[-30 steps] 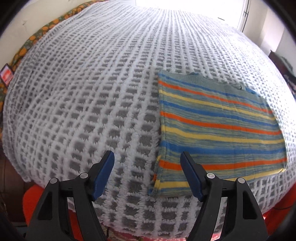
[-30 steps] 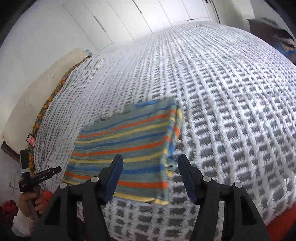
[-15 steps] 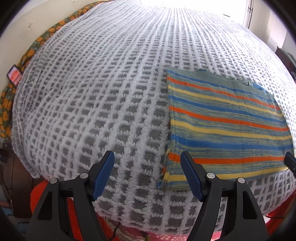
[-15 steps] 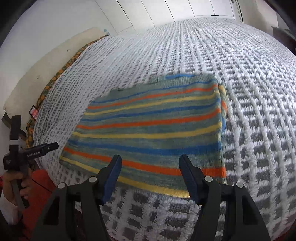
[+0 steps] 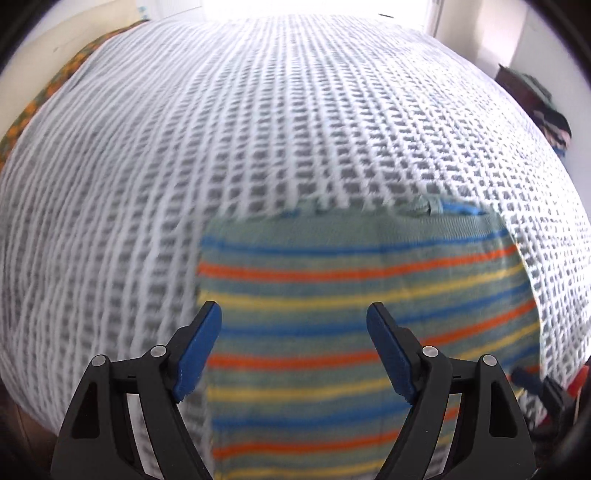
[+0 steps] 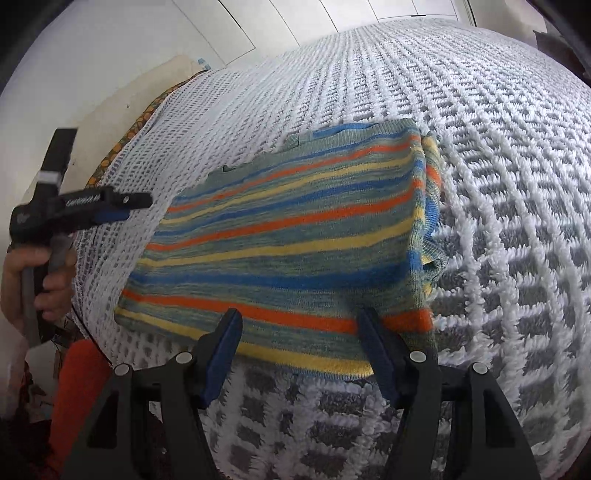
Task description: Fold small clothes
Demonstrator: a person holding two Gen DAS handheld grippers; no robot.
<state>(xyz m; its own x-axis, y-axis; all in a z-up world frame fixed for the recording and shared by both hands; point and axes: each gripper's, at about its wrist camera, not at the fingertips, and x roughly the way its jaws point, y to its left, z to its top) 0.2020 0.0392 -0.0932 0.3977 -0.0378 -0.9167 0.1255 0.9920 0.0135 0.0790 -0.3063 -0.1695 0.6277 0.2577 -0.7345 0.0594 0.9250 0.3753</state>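
Observation:
A small knitted garment with blue, orange, yellow and green stripes lies folded flat on the bed, also in the right wrist view. My left gripper is open and empty, hovering over the garment's left part. My right gripper is open and empty at the garment's near edge, towards its right corner. The left gripper also shows at the left of the right wrist view, held in a hand.
A white and grey waffle-knit bedspread covers the whole bed. An orange patterned sheet edge and a wall lie at the left. Dark clutter sits at the far right. White cupboard doors stand behind.
My left gripper has swung right and forward, from the bare bedspread to above the garment. My right gripper has moved closer to the garment's near edge. Both stay open.

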